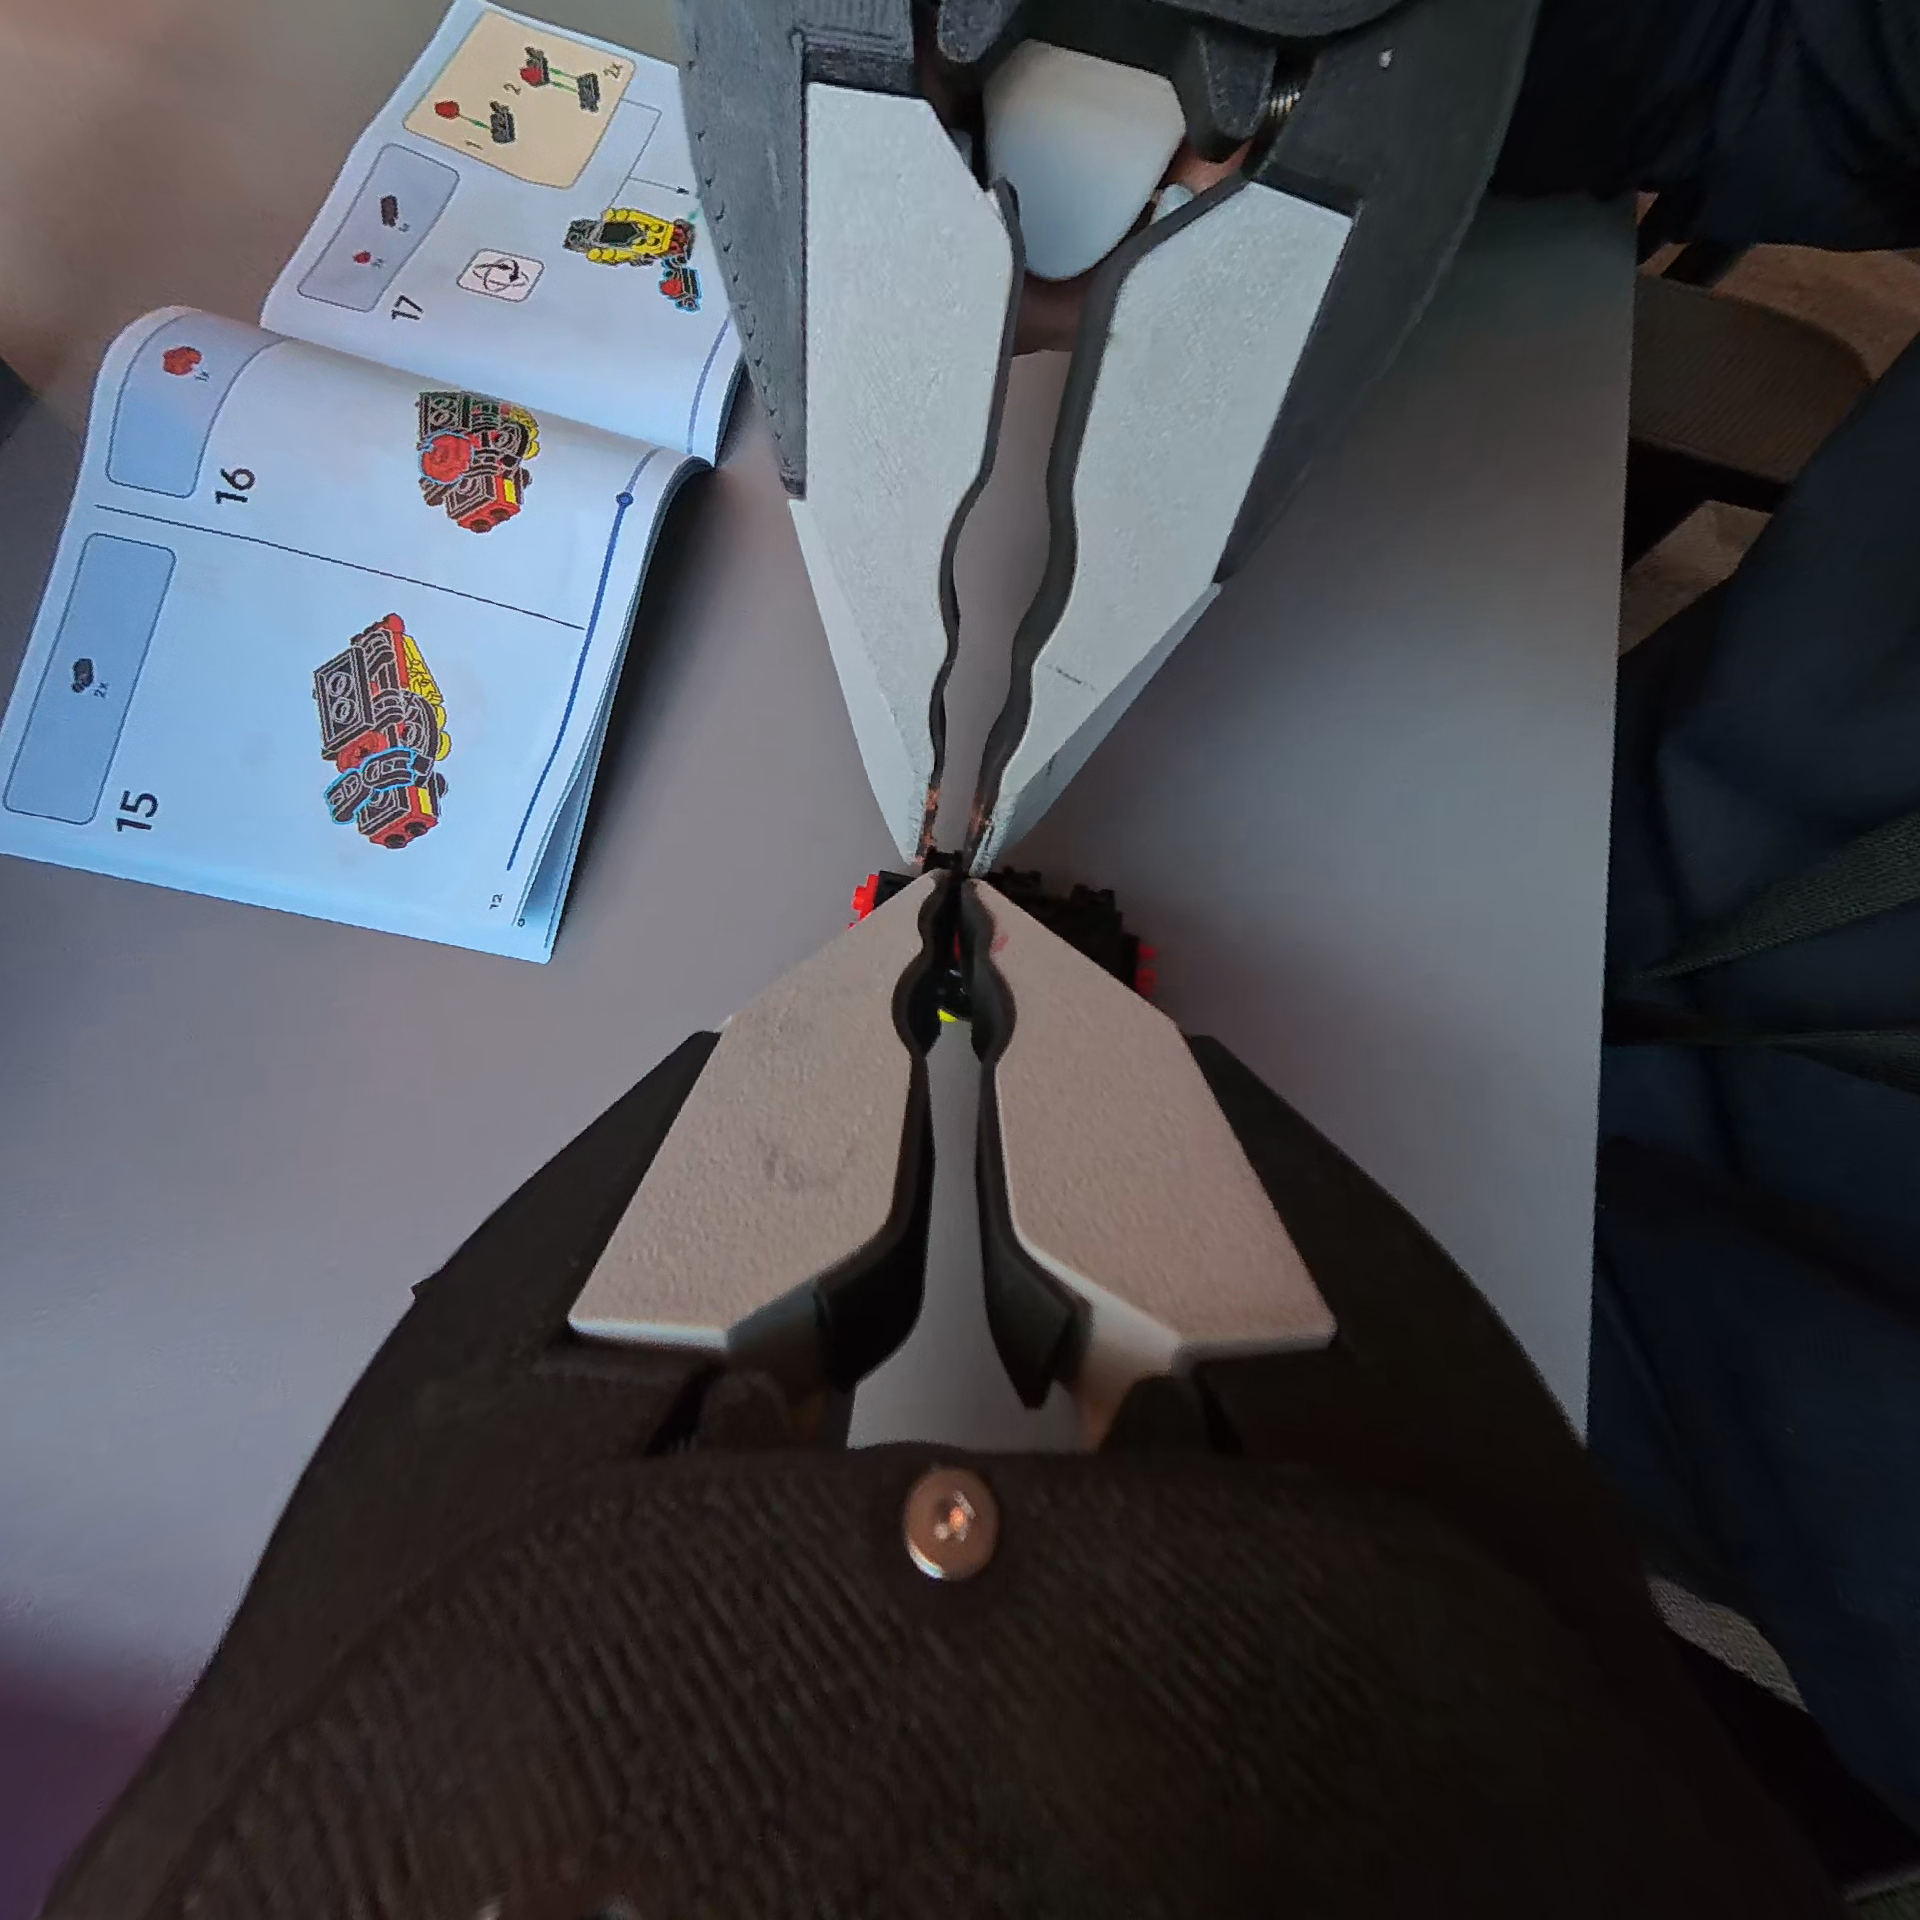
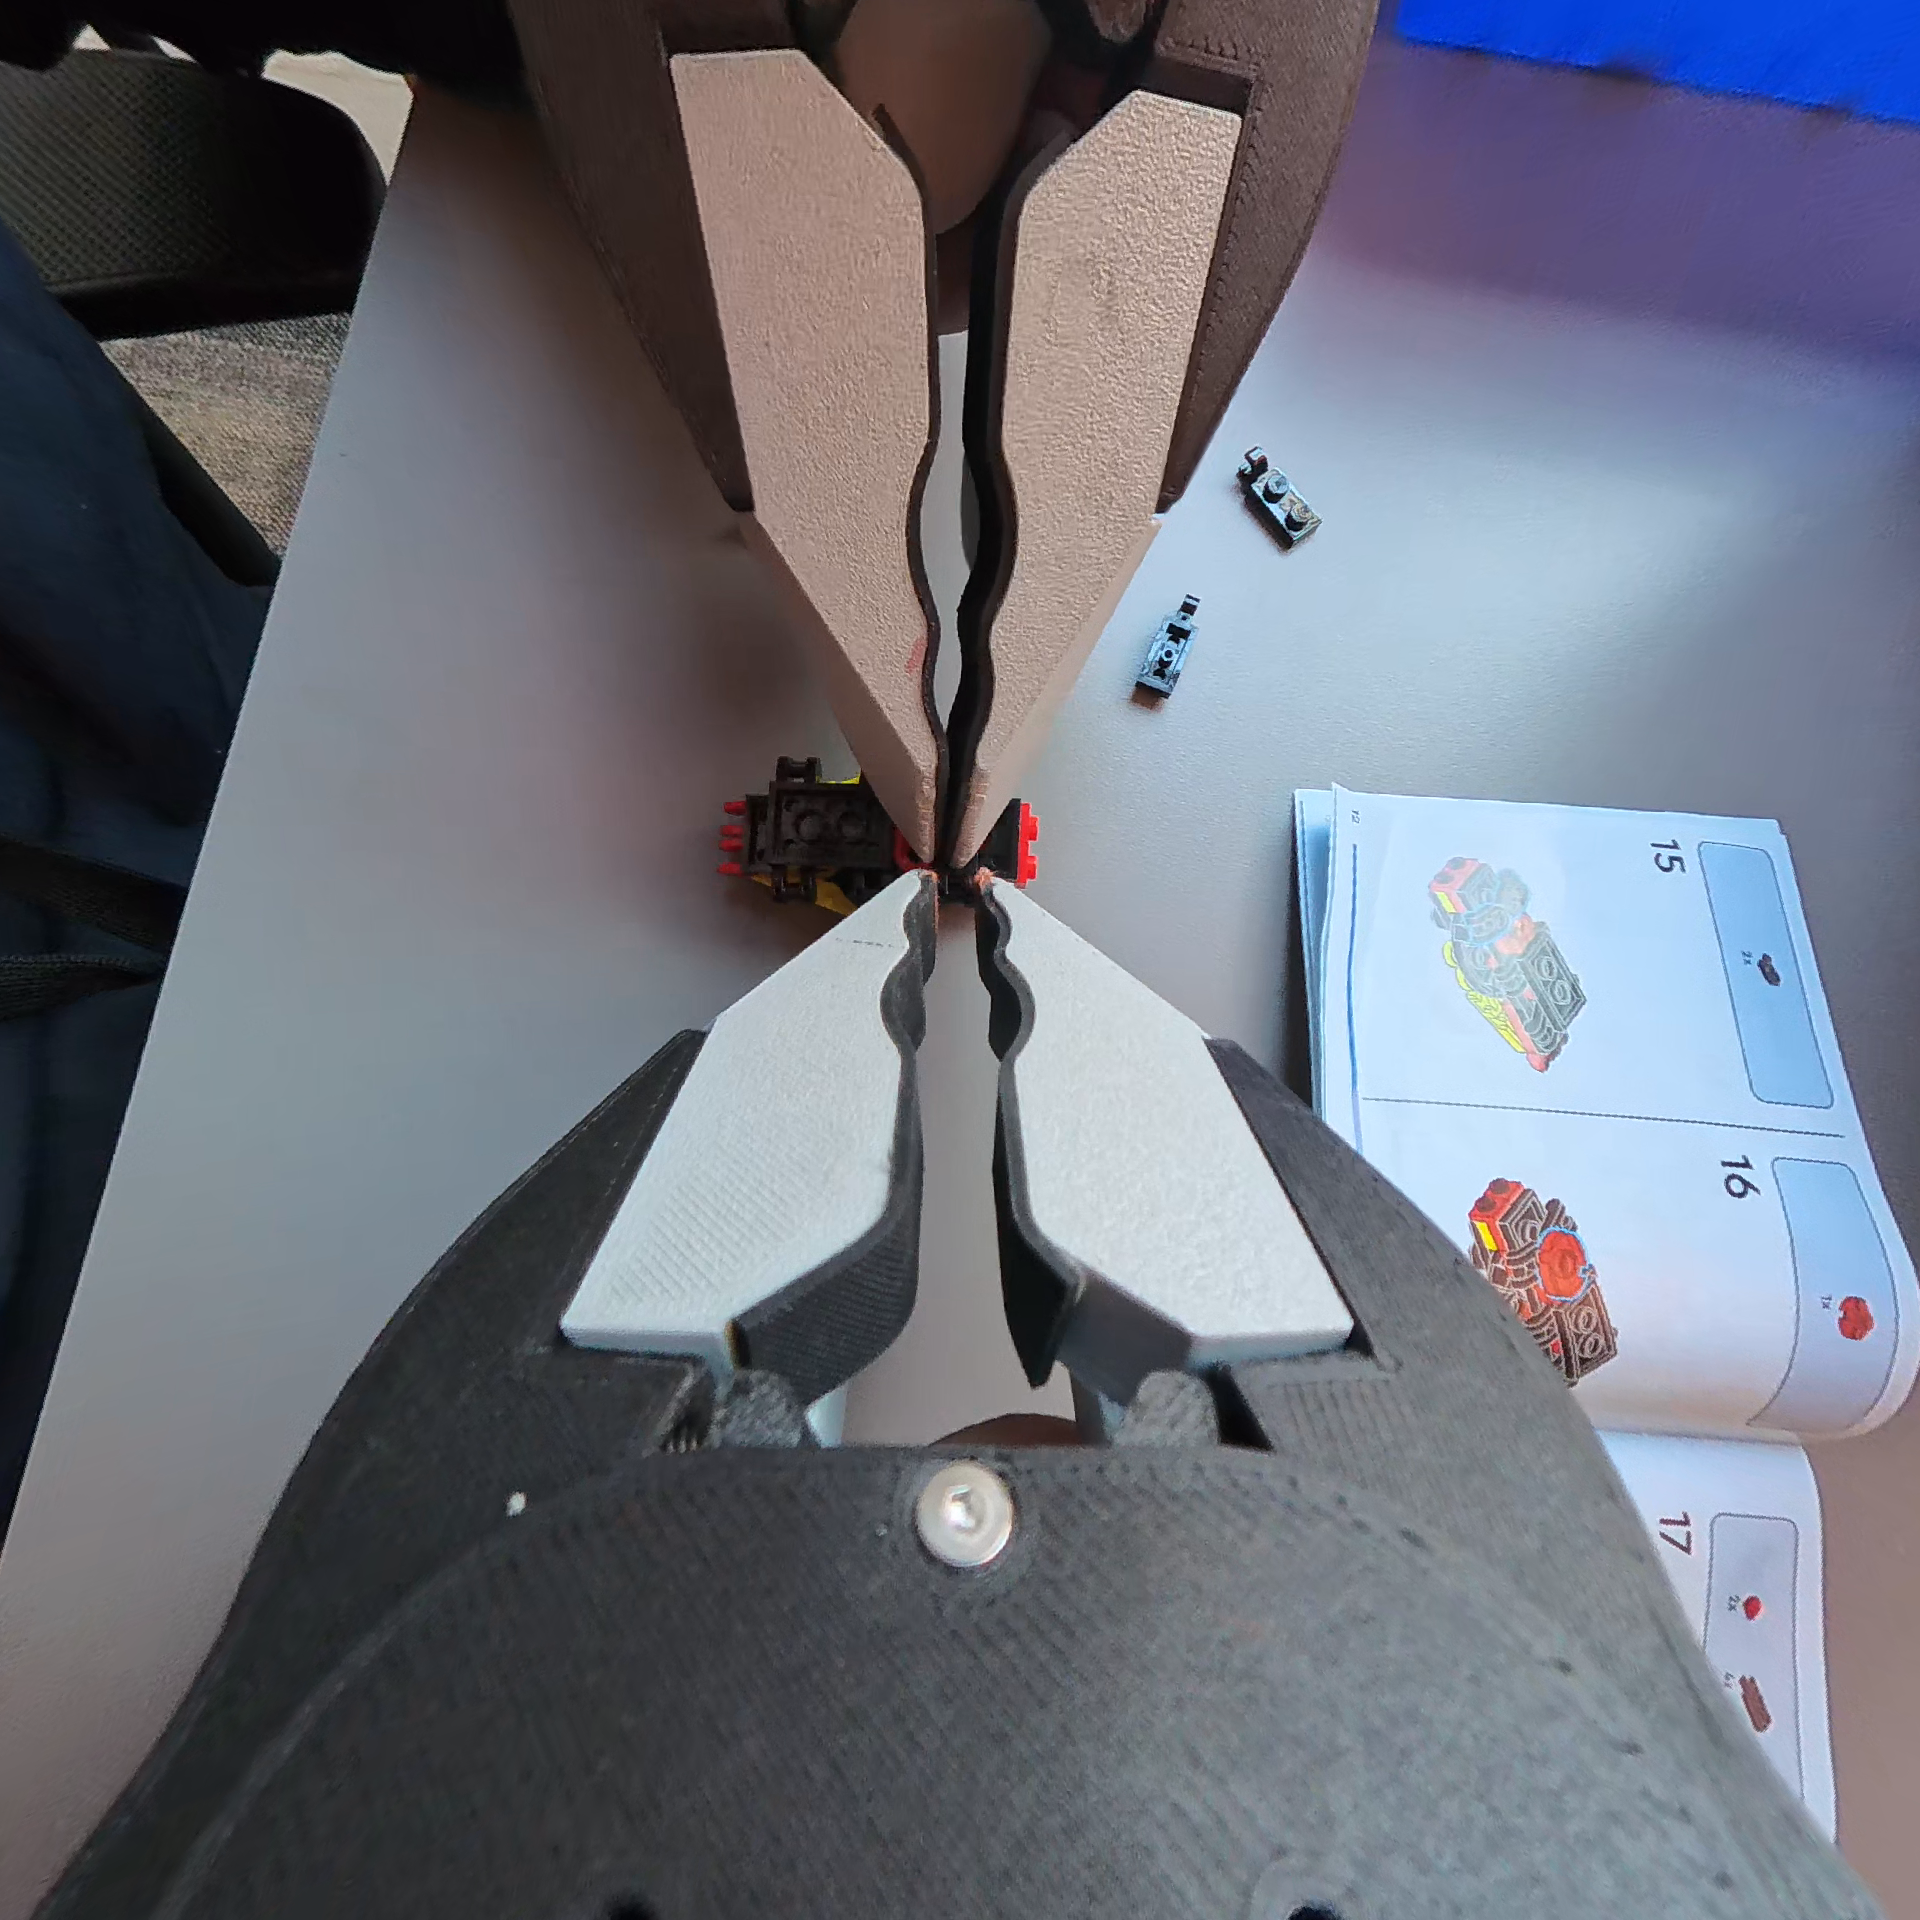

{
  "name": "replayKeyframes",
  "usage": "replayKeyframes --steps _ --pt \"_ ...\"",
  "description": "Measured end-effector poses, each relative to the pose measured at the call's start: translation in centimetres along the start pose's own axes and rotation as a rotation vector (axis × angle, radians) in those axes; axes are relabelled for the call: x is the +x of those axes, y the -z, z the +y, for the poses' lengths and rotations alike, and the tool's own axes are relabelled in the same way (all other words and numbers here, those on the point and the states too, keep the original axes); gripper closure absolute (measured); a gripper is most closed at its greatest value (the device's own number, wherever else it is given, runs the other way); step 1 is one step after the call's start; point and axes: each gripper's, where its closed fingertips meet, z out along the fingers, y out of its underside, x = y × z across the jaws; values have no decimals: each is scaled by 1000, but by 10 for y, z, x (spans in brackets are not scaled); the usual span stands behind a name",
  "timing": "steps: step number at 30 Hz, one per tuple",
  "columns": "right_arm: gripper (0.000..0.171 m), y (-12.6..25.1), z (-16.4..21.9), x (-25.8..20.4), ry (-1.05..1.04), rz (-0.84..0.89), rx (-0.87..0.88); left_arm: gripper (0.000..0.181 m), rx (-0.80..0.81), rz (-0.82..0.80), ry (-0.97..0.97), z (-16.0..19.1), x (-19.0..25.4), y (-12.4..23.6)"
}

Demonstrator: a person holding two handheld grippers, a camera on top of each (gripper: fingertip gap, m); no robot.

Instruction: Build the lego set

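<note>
Two grippers are meeting tip to tip over a small lego model (image 2: pixel 821 840) that is sitting on the grey table (image 2: pixel 540 582). The left gripper (image 1: pixel 948 902) is squeezed nearly shut, and its tips are sitting right on the model, which is black with red and yellow bits. The right gripper (image 2: pixel 954 902) is squeezed nearly shut too, with something tiny and dark showing between its tips. I cannot tell if either one is really holding a piece. Near the model, two small dark lego pieces (image 2: pixel 1280 501) (image 2: pixel 1169 650) are lying loose on the table. Beside the model, an open booklet (image 2: pixel 1621 1091) is lying flat, showing pictures of building steps.
</note>
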Motion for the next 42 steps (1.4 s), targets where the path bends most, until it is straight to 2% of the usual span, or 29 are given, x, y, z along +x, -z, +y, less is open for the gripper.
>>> replayKeyframes --steps 5,17,42 --pt "167 0 1 3 2 7 -12 181 0 -1 53 -1 -3 -1" --pt "167 -1 1 6 42 -25 -49 181 -4 114 215 -1 -6 0" --pt "167 -2 1 2 215 -23 -66 181 -205 80 252 3 -2 -1"
